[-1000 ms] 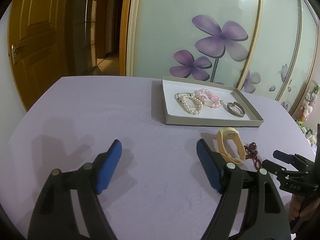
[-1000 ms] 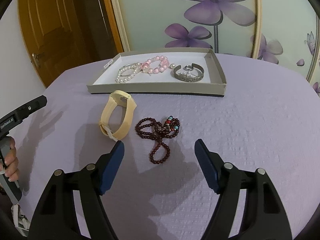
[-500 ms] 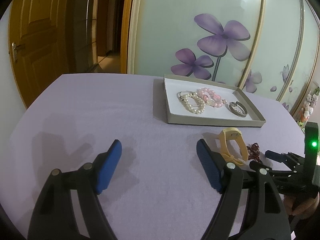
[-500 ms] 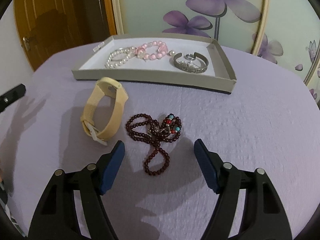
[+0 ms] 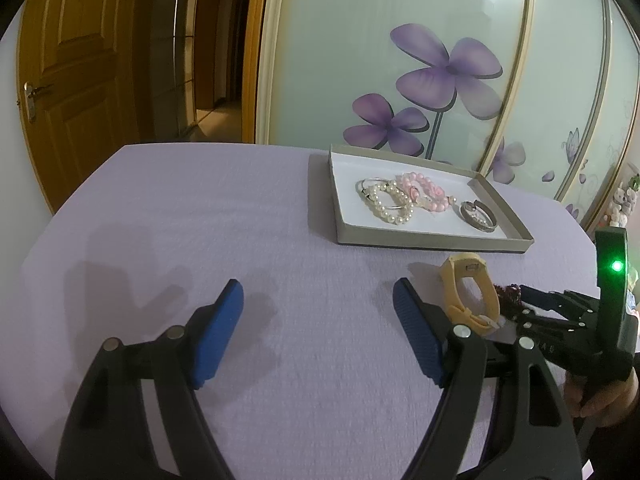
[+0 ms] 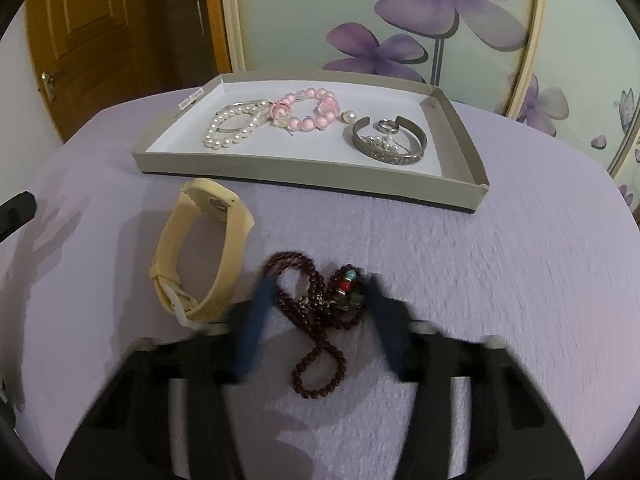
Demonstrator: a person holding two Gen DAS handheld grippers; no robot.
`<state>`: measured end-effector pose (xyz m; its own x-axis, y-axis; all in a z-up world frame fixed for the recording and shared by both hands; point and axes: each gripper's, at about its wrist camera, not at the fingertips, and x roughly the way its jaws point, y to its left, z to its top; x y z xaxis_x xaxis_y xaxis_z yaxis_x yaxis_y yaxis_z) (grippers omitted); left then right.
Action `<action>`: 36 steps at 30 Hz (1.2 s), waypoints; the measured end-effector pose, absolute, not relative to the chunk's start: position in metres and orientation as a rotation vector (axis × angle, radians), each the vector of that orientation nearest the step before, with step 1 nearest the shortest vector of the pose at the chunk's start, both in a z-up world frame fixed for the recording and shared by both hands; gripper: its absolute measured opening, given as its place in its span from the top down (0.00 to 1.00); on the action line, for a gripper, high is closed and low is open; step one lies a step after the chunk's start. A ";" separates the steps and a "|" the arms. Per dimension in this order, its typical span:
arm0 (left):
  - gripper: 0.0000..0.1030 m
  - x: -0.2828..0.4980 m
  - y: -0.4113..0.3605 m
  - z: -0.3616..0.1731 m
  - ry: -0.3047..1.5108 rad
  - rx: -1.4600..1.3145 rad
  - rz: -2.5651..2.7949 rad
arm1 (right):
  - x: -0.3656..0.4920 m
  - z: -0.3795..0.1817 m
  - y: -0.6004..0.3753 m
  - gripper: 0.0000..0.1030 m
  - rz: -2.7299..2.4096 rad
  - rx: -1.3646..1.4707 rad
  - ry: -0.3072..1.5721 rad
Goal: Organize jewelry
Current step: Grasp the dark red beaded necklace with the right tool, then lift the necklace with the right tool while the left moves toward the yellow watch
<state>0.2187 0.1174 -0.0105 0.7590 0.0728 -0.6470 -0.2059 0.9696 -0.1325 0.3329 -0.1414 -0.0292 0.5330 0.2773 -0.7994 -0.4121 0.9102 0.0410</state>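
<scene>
A dark red bead necklace (image 6: pixel 320 320) lies on the lilac tablecloth. My right gripper (image 6: pixel 318 300) is open, its blurred blue fingers on either side of the necklace. A cream wristband (image 6: pixel 200 256) lies just left of it; it also shows in the left wrist view (image 5: pixel 472 296). A grey tray (image 6: pixel 304 168) behind holds a pearl bracelet (image 6: pixel 234 126), a pink bead bracelet (image 6: pixel 308 110) and a silver bangle (image 6: pixel 390 142). My left gripper (image 5: pixel 318 312) is open and empty, left of the wristband. The right gripper (image 5: pixel 560 312) shows at that view's right edge.
The tray (image 5: pixel 420 238) sits at the back right of the round table in the left wrist view. A wooden door (image 5: pixel 68 80) stands at the left and a glass panel with purple flowers (image 5: pixel 444 72) behind the table.
My right gripper has moved forward and down over the necklace, and its fingers have come closer together around it. The left gripper has barely moved.
</scene>
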 end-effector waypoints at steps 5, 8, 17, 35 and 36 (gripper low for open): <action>0.25 0.217 0.116 -0.011 0.696 -0.205 0.146 | 0.328 -0.028 -0.150 0.87 0.418 -0.143 0.937; 0.25 0.217 0.114 -0.012 0.700 -0.203 0.140 | 0.324 -0.027 -0.157 0.88 0.422 -0.124 0.939; 0.25 0.218 0.098 -0.012 0.708 -0.190 0.109 | 0.302 0.017 -0.184 0.92 0.444 -0.044 0.815; 0.25 0.232 0.049 -0.021 0.753 -0.156 0.026 | 0.283 0.061 -0.211 0.92 0.474 0.010 0.681; 0.25 0.234 0.045 -0.022 0.759 -0.158 0.021 | 0.283 0.060 -0.212 0.92 0.474 0.013 0.680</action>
